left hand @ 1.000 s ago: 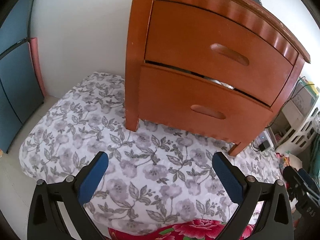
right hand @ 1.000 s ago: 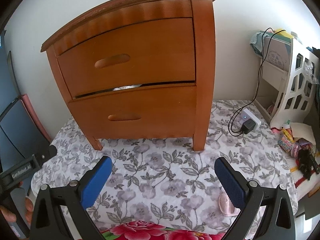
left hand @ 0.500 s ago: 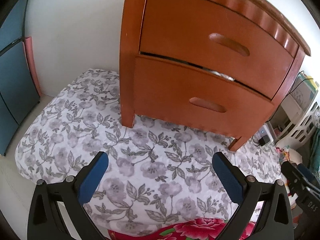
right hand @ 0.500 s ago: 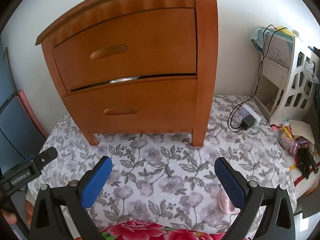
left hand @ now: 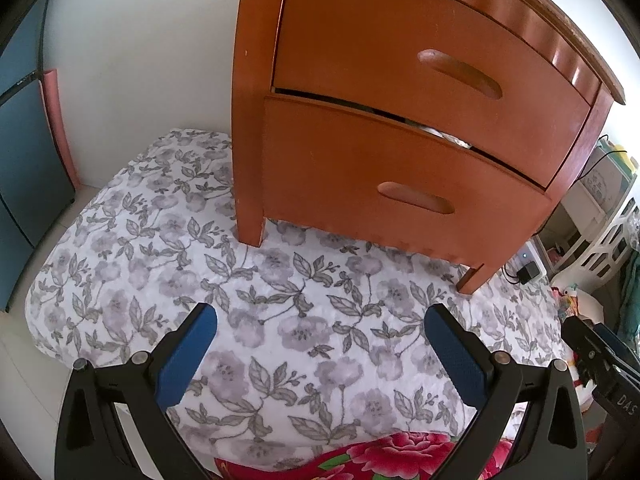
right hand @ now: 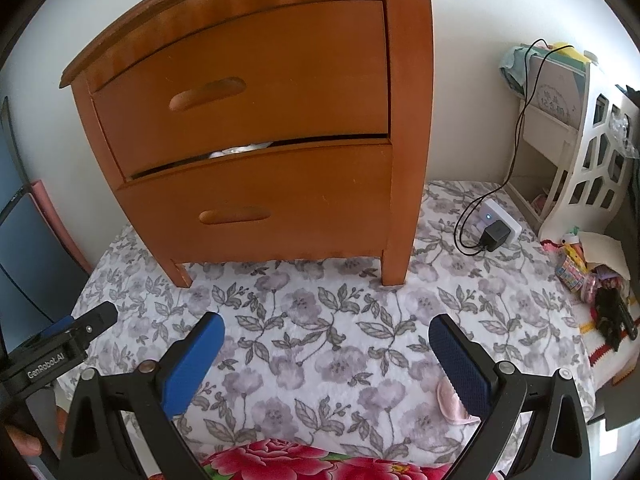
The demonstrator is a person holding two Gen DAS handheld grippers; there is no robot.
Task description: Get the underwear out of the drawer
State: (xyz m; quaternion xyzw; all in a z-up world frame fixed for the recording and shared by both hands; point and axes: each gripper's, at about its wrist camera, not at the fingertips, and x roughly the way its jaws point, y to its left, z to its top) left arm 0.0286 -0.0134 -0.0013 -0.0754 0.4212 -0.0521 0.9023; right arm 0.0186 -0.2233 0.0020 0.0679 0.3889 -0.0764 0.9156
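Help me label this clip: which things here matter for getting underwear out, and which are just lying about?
For the job: lower drawer, white cloth peeking above it, left gripper, right gripper.
Lying about: charger, white shelf, pink pad, floral blanket.

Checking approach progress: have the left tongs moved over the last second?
Yes. The left tongs have come closer to the nightstand: it fills more of the left wrist view now, its top edge cut off, its near leg closer. Jaws wide open.
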